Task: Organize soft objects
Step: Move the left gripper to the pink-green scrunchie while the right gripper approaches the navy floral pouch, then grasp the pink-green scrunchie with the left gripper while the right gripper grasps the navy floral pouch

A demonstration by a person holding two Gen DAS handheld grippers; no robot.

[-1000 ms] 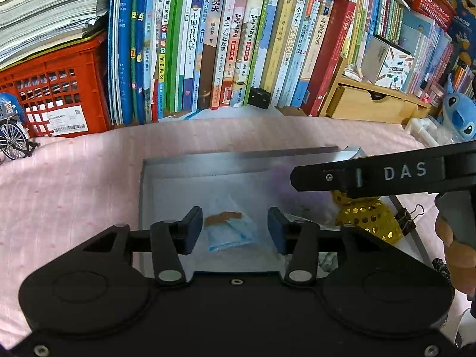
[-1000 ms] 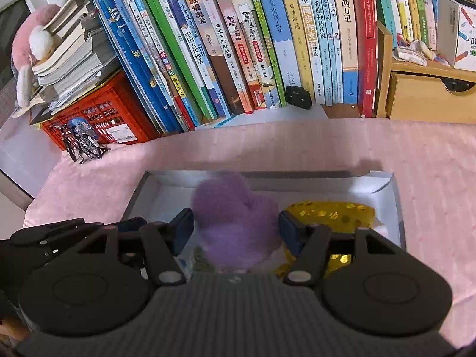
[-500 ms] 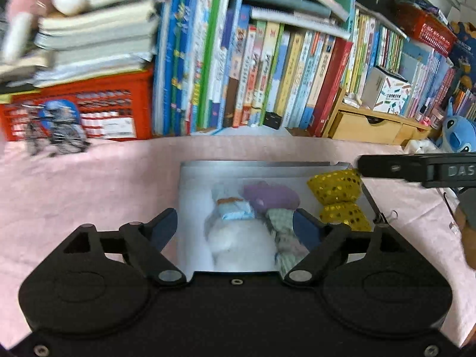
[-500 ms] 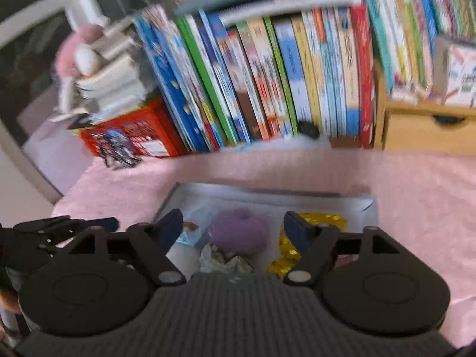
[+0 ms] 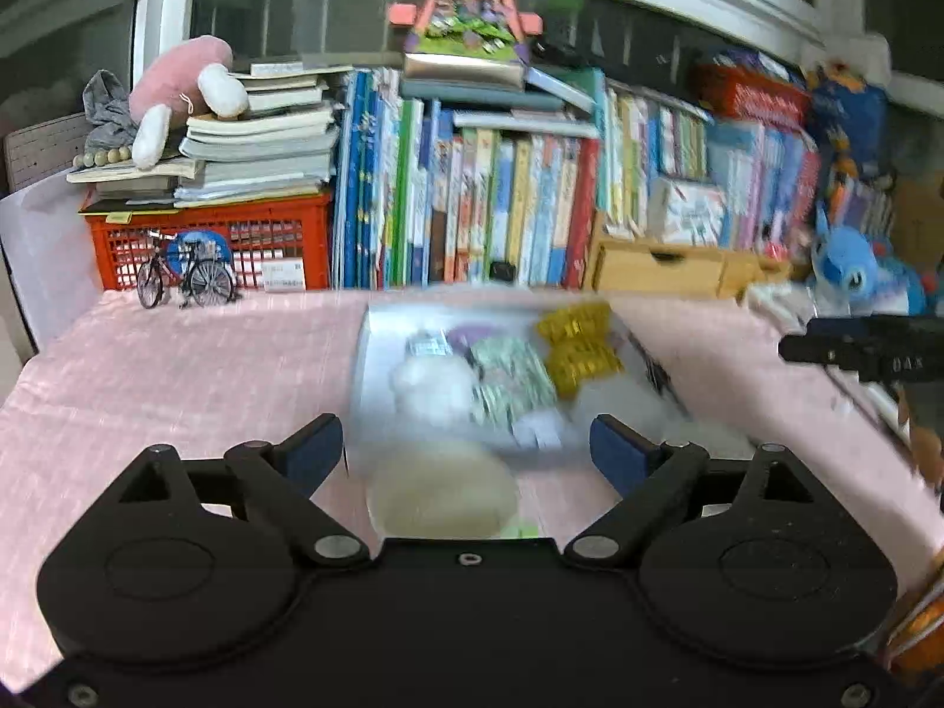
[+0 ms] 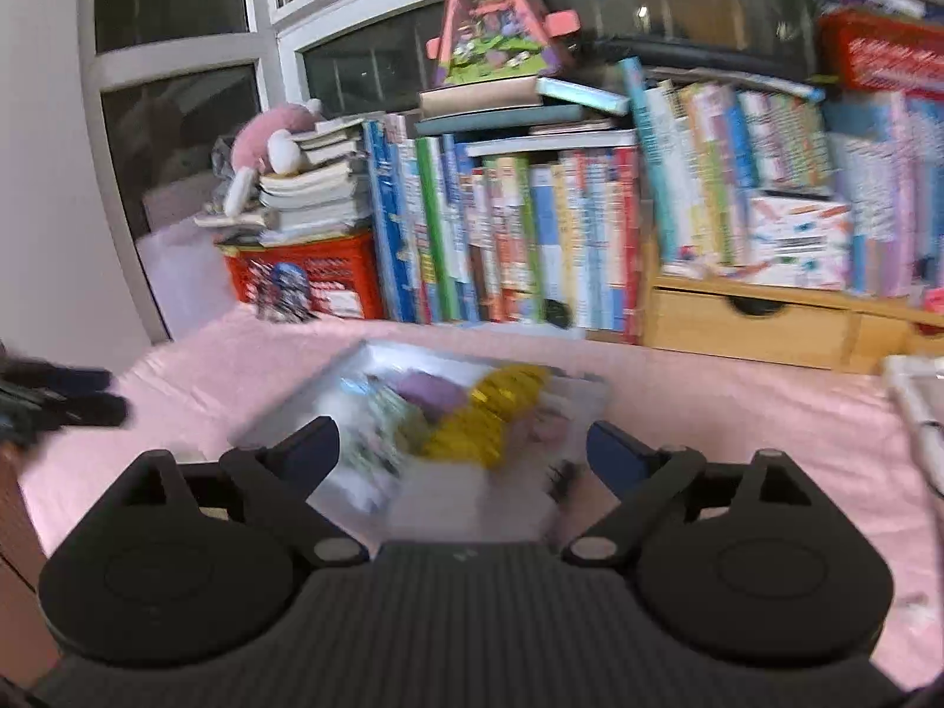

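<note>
Soft toys lie packed in shallow box (image 5: 361, 354) near table's far edge: gold bow (image 5: 581, 342), purple plush (image 6: 428, 389), white plush (image 5: 433, 380). Left gripper (image 5: 466, 448), right gripper (image 6: 463, 448) both empty, jaws opening wide. Pale round item (image 5: 442, 498) outside box, near edge, likely left.

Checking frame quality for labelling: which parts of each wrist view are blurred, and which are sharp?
Left wrist view: the tray and its soft toys are motion-smeared, right-hand books too; the toy bicycle and red crate stay fairly sharp. Right wrist view: tray, gold bow and bookshelf all smeared; only the gripper body is crisp.
</note>
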